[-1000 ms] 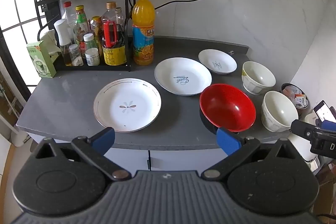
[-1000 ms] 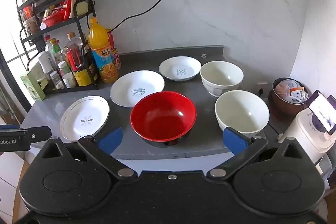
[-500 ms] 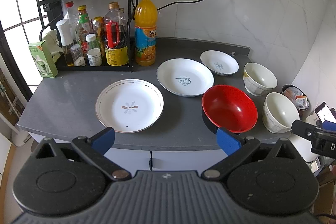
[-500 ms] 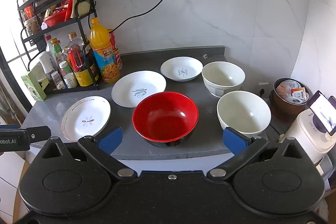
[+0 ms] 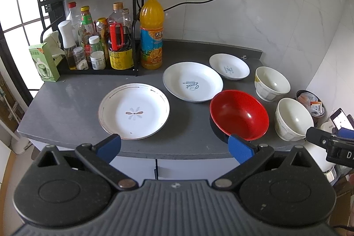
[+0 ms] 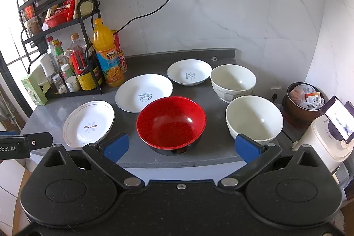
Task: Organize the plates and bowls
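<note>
I hold both grippers, left (image 5: 174,145) and right (image 6: 180,146), spread wide and empty before the dark grey stone counter (image 5: 66,103). Three white plates, a glossy red bowl (image 6: 171,123) and two white bowls sit apart on it; white marble-tiled wall (image 6: 221,3) behind.

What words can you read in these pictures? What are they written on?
"Sweet": on the middle white plate.
"obot.AI": on the left gripper's black body, at the left edge of the right wrist view; the start is cut off.
"D": on the right gripper's body, seen from the left wrist; the rest is cut off.
Orange juice bottle label, small plate print, jar labels: too small to read.
</note>
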